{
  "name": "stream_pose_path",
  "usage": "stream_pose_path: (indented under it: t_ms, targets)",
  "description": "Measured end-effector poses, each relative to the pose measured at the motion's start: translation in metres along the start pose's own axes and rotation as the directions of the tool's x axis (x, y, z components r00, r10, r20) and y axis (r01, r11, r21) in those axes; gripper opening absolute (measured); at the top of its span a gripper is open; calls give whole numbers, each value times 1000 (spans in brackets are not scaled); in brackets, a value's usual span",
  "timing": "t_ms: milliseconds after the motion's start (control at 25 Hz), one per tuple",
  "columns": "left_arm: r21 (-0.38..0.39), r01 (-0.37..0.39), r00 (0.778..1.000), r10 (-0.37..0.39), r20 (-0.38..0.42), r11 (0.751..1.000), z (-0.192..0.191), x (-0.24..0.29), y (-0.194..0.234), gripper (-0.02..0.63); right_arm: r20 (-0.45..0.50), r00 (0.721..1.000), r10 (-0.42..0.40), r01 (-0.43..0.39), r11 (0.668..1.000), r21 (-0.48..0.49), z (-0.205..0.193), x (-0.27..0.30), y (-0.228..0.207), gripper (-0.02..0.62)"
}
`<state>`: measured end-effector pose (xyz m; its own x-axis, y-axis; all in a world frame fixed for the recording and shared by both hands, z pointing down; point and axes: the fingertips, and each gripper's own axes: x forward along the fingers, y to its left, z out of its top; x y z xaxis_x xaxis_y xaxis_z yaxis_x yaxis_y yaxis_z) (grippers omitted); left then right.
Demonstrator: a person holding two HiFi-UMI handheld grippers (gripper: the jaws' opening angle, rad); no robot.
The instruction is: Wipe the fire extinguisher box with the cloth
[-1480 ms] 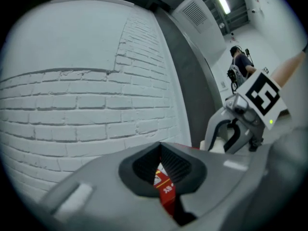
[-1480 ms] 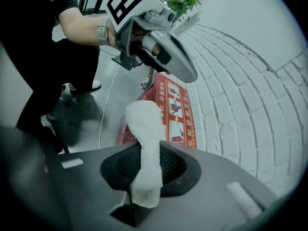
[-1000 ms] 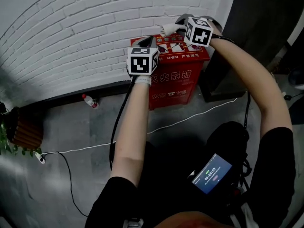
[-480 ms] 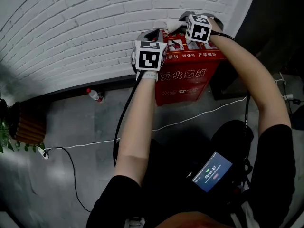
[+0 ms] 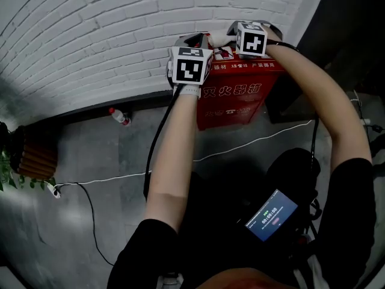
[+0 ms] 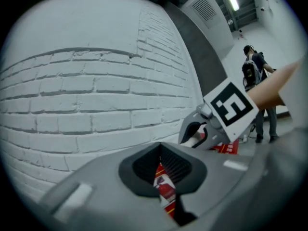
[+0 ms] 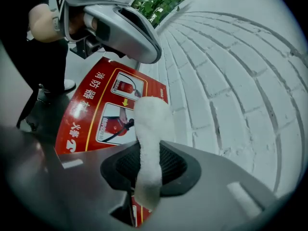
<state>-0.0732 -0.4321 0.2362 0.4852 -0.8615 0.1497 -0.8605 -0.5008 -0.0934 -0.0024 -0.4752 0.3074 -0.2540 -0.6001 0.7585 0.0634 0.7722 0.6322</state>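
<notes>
Right gripper view: right gripper (image 7: 148,167) clamps the cloth (image 7: 153,124), long axis along the jaws, tip over the fire extinguisher box (image 7: 91,119) top; left gripper (image 6: 161,172) nearly closed, empty, over the same top.

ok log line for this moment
right gripper: shut on cloth | cloth: over box top, by wall | left gripper: shut, empty, over box

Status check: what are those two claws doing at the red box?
Right gripper shut on cloth, over fire extinguisher box top. Left gripper shut, empty. Nothing blocking.
</notes>
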Motion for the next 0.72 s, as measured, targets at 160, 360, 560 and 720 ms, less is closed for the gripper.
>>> stream_pose_path:
  t_ms: [160,360,560,720]
  targets:
    - [17,-2,1000,2,-16,1000,-4,-5,-8,3,7,1000,25,-25,1000,-19,6,-14,20,87]
    - [44,-13,999,15,-31,999,-11,-16,-16,3,17,997,76,-76,997,-26,14,-33,51,87]
    - [19,-19,999,20,-30,1000,-10,-31,-20,3,30,994,105,-104,994,-40,22,-53,78,87]
    - [-10,-38,999,37,-26,999,-13,-40,-18,3,35,991,126,-124,991,-53,29,-66,99,87]
